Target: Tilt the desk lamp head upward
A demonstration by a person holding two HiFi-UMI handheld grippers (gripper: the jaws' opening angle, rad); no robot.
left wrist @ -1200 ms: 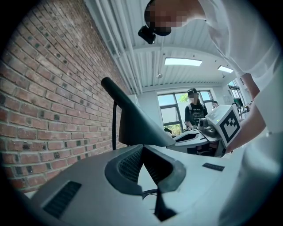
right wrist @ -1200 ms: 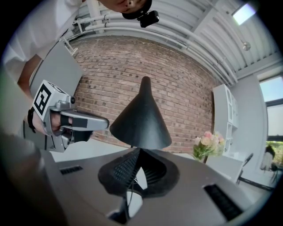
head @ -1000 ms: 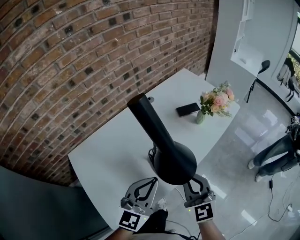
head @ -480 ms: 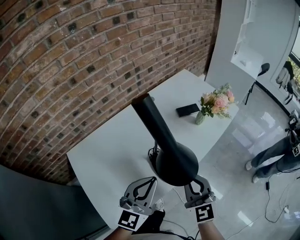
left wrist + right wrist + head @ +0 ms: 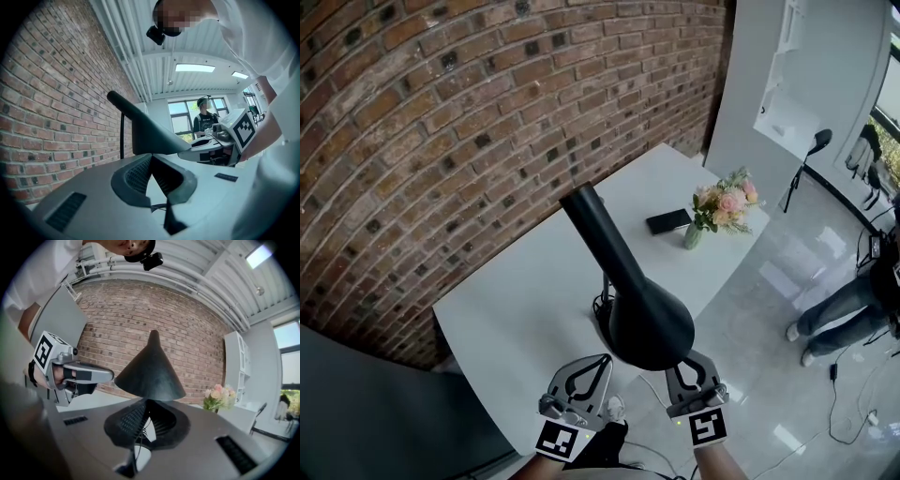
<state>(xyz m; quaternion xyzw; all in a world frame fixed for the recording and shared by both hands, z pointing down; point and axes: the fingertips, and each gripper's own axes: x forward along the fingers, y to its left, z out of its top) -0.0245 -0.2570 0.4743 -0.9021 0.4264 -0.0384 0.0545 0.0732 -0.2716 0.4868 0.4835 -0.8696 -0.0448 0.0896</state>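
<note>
While both tools sit close together at the near edge of the white table (image 5: 511,305), the black cone-shaped lamp head (image 5: 639,309) hangs directly above and ahead of them, its wide mouth towards the grippers and its narrow end slanting up and away towards the brick wall (image 5: 441,141).

The left gripper (image 5: 150,158) has its jaws pressed together at the tips, with nothing between them. Those tips lie just under the near rim of the lamp head, slightly to its left; whether they touch it cannot be told.

The right gripper (image 5: 147,401) is likewise closed tip to tip and empty, and its tips sit right below the shade's lower rim, with the cone rising straight above them. From the head view the shade covers the ends of its jaws.

A thin dark cord (image 5: 602,305) lies on the table beyond the grippers, beneath the lamp. Farther ahead and to the right of the right gripper stand a small vase of flowers (image 5: 719,204) and a flat black object (image 5: 668,221). A person (image 5: 839,314) stands on the glossy floor well off to the right.
</note>
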